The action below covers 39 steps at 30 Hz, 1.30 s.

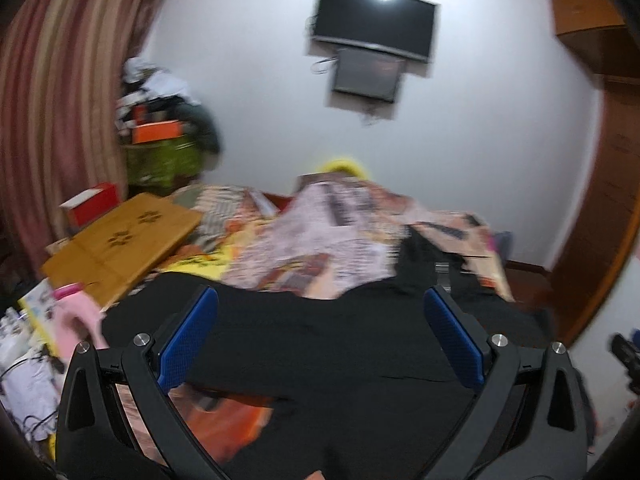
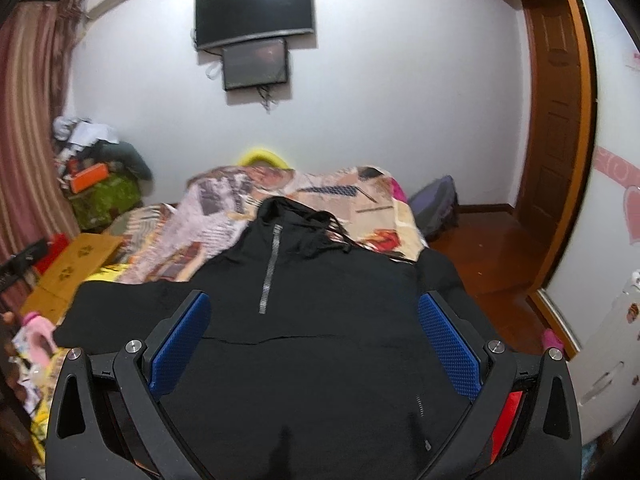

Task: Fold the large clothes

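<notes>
I see black hoodie (image 2: 304,320) flat on bed (image 2: 384,200), L gripper (image 1: 320,308) & R gripper (image 2: 314,312) jaws apart, floor (image 2: 480,248) free past bed's rt edge

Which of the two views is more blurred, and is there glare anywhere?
Left wrist view: clear motion smear, with doubled edges on the TV and the quilt. Right wrist view: sharper, the black garment's zipper readable. Both views: a lamp glare spot on the TV screen and fisheye-bent walls.

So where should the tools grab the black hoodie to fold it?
Probably by the near bottom hem of the black hoodie, one corner each, coming from the near side. It lies flat, hood pointing away, zipper facing up. The left tool and right tool are both open above it.
</notes>
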### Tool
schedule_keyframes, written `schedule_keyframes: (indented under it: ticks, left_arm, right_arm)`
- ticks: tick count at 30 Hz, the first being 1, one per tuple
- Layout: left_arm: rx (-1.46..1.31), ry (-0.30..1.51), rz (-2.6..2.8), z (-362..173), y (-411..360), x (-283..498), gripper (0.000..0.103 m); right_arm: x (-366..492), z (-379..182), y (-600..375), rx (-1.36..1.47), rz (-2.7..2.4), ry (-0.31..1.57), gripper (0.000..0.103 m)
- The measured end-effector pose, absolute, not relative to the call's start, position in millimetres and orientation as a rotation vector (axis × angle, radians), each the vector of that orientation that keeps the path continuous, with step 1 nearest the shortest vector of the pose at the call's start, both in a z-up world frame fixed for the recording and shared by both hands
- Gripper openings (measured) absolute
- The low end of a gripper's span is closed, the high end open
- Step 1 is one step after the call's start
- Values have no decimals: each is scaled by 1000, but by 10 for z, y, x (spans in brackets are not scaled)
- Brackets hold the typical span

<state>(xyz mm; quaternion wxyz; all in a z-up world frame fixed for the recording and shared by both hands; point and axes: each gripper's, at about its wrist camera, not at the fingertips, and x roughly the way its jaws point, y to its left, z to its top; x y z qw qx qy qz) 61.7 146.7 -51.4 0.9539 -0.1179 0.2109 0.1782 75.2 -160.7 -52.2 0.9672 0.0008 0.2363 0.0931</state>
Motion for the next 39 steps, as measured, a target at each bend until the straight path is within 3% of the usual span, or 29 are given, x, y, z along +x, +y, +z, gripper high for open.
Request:
schedule_keyframes:
  ticks: [15,18,27,31,32,35,37,38,39]
  left_arm:
    - [-645,747,656,-2036,3466,636,102]
    - [-779,782,638,-2340,3737,586,92]
    - [-1090,772,530,-2921,4191,529,86]
    - [-1123,758,545,-2998,4323,558,66]
    - [-1112,758,556,-2995,4340,574,56]
    - [-1010,777,636,-2951,4333,617,31]
    - [-908,798,680,-2875,4273,652,22]
    - [-831,802,710,-2796,4210,681,11]
    - [-768,805,728,-2713,4148,708,10]
  right_arm:
    - [1232,-793,-1641,-46,6,612,103]
    - [1308,-847,-1598,-70,2,638,103]
    - [1476,-987,-1369,-108,77,698,103]
    - [1515,-1012,-1308,-86,117,719,103]
    - [1518,-1014,-1303,-81,123,722,103]
    - [1518,-1012,-1302,-74,134,730,103]
    - [1512,-1010,-1301,-74,133,731,103]
    - [1509,-1005,-1301,-76,132,730,103]
    - [1515,-1001,-1296,-78,131,728,103]
